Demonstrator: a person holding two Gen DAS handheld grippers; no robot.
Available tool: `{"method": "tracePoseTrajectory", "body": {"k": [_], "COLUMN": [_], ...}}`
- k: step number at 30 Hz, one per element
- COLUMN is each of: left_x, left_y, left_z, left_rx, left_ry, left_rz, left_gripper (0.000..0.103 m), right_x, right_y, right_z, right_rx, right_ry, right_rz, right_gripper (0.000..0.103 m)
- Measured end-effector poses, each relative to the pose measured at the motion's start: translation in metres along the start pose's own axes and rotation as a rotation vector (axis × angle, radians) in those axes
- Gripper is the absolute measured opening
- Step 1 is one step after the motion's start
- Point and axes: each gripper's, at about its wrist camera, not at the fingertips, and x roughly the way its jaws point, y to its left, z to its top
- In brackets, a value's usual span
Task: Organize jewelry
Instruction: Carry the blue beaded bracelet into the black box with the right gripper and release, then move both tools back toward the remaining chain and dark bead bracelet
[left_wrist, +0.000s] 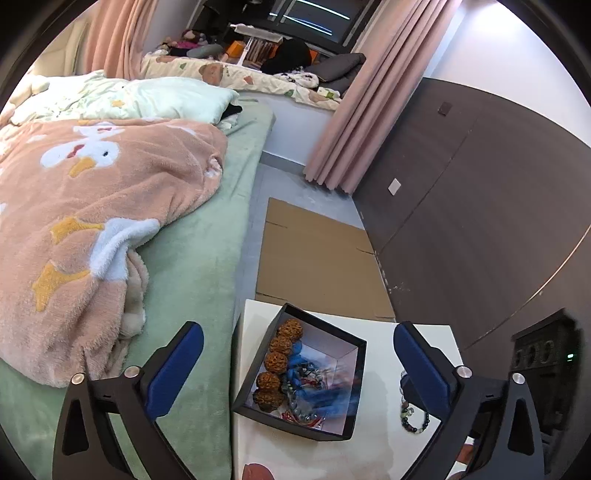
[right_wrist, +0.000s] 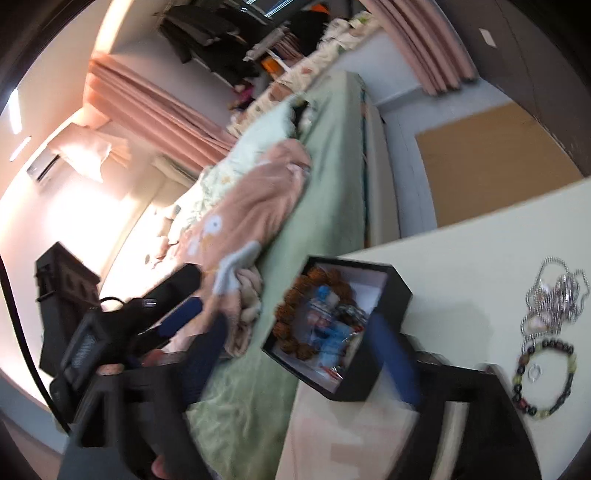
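A black box (left_wrist: 291, 424) with a white inside stands on the white table (left_wrist: 376, 454) beside the bed. In it lie a bracelet of knobbly brown beads (left_wrist: 275, 360) and blue tasselled jewelry (left_wrist: 306, 380). My left gripper (left_wrist: 299, 373) hangs open over the box, holding nothing. Next to its right finger lies a dark and green beaded bracelet (left_wrist: 413, 417). In the right wrist view my right gripper (right_wrist: 299, 354) is open and blurred, just in front of the box (right_wrist: 354, 386). To its right on the table (right_wrist: 461, 258) lie the beaded bracelet (right_wrist: 543, 376), a small ring (right_wrist: 533, 373) and a silver chain (right_wrist: 554, 299).
A bed with a green sheet (left_wrist: 192, 280) and a pink duck blanket (left_wrist: 92, 206) runs along the table's left edge. Flat cardboard (left_wrist: 314, 258) lies on the floor beyond the table. A dark wall panel (left_wrist: 480, 221) and a black speaker (left_wrist: 546, 354) stand to the right.
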Motion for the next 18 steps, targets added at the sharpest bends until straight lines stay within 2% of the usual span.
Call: {"method": "tracePoseTrajectory", "body": {"k": [6,9,14,18], "left_x": [-0.002,-0.002,0.008,0.016], "left_y": [-0.002,-0.004,-0.012,-0.028], "left_z": [-0.002,-0.004,-0.010,-0.018], "left_rx": [0.017,0.033,0.058,0.087], "left_ry": [-0.001,-0.002,0.018,0.035], "left_rz": [-0.002,0.001,0.003,-0.016], "left_gripper": [0.103,0.103,0.103,0.103], "right_x": [-0.020,-0.031,-0.048,-0.066], "right_y": [-0.013,-0.025,-0.045,-0.051], "right_z": [0.001,-0.001,-0.001,0.002], "right_rx": [-0.003,0.035,0.085,0.095], "right_ry": [-0.040,-0.060,-0.068,-0.094], "right_rz": [-0.105,-0.177,-0.269,-0.276], "right_gripper": [0.086,0.097,0.099,0.103]}}
